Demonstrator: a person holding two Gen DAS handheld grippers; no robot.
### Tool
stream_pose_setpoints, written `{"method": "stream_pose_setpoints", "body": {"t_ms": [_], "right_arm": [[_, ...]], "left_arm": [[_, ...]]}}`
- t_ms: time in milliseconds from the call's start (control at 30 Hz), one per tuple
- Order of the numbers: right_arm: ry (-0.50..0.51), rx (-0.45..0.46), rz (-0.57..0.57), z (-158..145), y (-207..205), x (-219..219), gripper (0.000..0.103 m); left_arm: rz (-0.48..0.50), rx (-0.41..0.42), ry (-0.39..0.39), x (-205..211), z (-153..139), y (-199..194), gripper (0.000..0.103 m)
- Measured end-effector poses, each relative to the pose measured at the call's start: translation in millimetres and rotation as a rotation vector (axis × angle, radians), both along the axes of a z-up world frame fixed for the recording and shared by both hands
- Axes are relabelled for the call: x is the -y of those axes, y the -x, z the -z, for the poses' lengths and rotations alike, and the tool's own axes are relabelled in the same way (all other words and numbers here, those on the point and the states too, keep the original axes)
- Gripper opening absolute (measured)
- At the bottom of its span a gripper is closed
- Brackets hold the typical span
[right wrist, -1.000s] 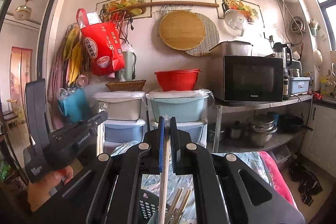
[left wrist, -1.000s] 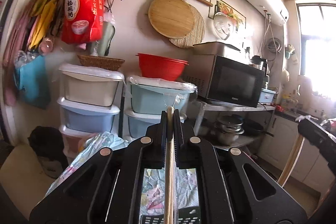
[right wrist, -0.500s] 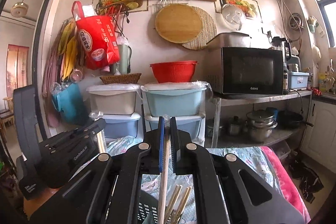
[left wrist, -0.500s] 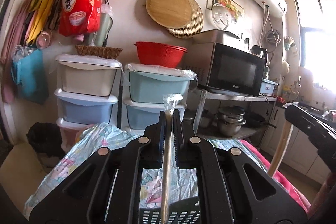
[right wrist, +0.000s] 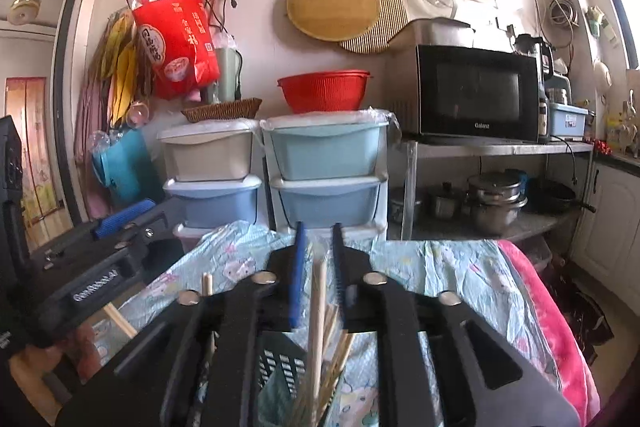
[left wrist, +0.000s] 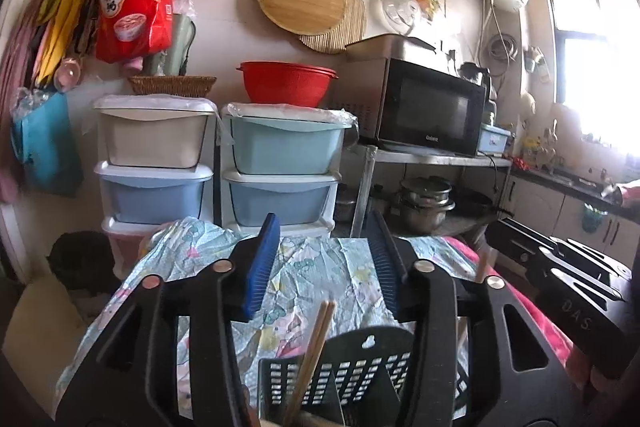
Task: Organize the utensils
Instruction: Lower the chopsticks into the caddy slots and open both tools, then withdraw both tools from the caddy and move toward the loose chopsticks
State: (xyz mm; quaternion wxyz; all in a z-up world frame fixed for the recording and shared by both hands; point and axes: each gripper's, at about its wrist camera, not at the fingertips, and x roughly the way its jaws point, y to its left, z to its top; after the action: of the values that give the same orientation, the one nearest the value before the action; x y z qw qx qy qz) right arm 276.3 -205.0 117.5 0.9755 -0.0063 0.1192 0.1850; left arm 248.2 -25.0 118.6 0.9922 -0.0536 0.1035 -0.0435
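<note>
The chopsticks [left wrist: 316, 343] stood near-upright in the black slotted holder [left wrist: 360, 367], tips leaning slightly right. The left gripper [left wrist: 324, 263], aimed slightly downward over it, had just spread wide, holding nothing. The right gripper [right wrist: 318, 279] had just parted; one chopstick [right wrist: 318, 311] stood loose between its jaws.
</note>
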Motion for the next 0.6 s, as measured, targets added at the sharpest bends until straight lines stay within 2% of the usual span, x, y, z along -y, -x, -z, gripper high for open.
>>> {"method": "stream_pose_setpoints", "body": {"t_ms": [167, 233, 367, 433, 600], "right_arm": [[-0.015, -0.013, 0.014, -2, 9, 11, 0.03], [-0.022, -0.013, 0.018, -5, 15, 17, 0.034], [-0.023, -0.011, 0.033, -10, 29, 26, 0.042], [-0.019, -0.017, 0.033, -12, 36, 29, 0.045], [0.004, -0.035, 0.034, -11, 54, 32, 0.05]], "left_arm": [[0.015, -0.008, 0.002, 4, -5, 14, 0.055], [0.022, -0.015, 0.009, 3, -8, 21, 0.064], [0.037, -0.009, 0.047, -2, -16, 39, 0.076], [0.052, -0.01, 0.052, -5, -19, 48, 0.086], [0.059, -0.021, 0.056, -11, -22, 65, 0.092]]}}
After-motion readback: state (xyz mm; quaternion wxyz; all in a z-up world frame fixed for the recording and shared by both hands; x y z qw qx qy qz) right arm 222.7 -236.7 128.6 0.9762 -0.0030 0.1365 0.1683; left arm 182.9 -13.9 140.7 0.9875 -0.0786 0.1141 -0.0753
